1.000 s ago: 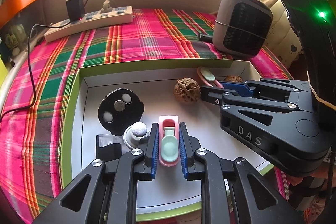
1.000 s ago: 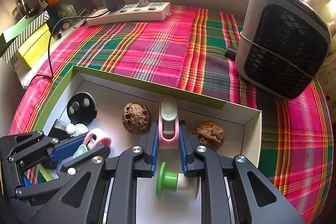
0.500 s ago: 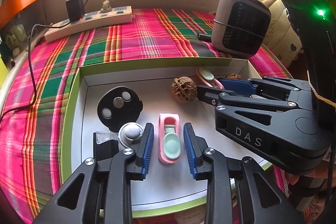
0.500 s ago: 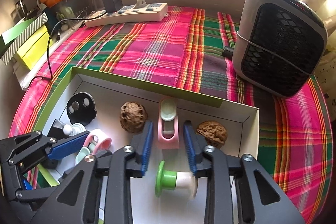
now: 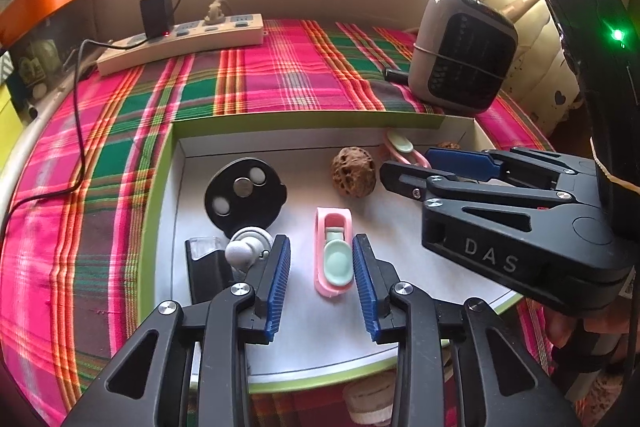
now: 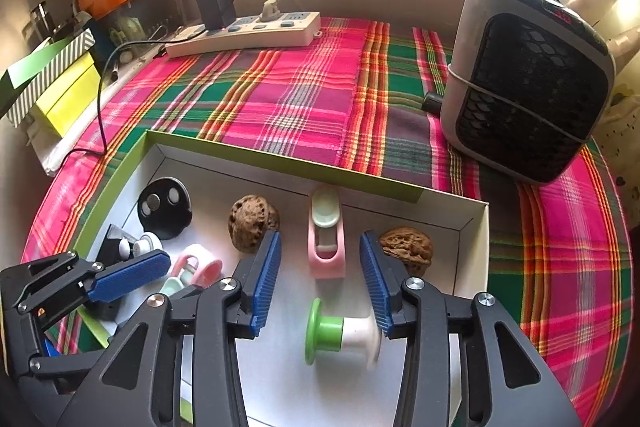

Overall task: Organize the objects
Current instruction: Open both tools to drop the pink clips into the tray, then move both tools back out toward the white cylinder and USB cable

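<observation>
Nearest to us, both grippers have let go. A second ago each was clamped on a pink clip; now the left gripper (image 5: 322, 277) stands spread wide with its blue pads clear on either side of the near pink clip (image 5: 334, 258), which lies flat on the floor of the white tray (image 5: 400, 331). The right gripper (image 6: 320, 277) is likewise released, its pads well apart from the far pink clip (image 6: 326, 237), which lies near the tray's back wall with its mint end pointing away from us.

We judge that both clips are now placed, so this step of the sorting looks done and the grippers are free for other items.

Just under the right gripper lies a green and white spool (image 6: 340, 331), blurred at its white end, so it may be rolling. Either side of the far clip sit two walnuts (image 6: 252, 223) (image 6: 408, 253). Towards the tray's left side we see a black disc (image 5: 245, 193) and, beside the left gripper's left finger, a small white knob (image 5: 246, 251).

Beyond the tray the plaid cloth (image 6: 280, 99) covers the desk, with a heater (image 6: 528, 83) at the right and a power strip (image 6: 244, 33) at the far wall.
</observation>
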The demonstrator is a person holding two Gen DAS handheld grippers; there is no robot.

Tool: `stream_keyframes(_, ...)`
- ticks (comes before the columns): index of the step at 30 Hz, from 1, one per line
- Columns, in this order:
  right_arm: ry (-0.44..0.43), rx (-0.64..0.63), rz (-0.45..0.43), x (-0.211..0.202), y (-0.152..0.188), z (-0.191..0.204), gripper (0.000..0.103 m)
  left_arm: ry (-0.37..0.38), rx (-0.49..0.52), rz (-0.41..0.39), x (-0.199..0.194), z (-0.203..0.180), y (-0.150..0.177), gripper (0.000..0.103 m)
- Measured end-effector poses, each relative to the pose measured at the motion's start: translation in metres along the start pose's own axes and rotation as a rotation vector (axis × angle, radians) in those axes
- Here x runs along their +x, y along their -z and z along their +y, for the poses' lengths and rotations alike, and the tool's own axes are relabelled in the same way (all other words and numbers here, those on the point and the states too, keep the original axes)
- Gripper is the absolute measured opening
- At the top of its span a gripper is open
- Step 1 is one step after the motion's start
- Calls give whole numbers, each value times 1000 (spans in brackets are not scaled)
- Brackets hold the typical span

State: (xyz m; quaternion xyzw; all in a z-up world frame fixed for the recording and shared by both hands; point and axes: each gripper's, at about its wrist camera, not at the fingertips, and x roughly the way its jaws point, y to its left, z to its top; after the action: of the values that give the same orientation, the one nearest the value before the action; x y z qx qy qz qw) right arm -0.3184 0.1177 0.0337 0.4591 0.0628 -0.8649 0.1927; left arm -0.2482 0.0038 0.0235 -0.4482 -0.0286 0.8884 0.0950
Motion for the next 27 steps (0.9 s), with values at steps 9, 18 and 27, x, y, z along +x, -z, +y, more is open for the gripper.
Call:
stream_keyframes(9,-25,23,-42,-17,5,0,46,15,-5,-32,-17,8,6,30)
stream_keyframes(18,-48,46,-68,-29,11,1,46,17,-1,-87,-44,12,15,30)
stream_keyframes(27,-69,63,-73,-33,19,4,46,-22,-7,-134,-70,22,25,30)
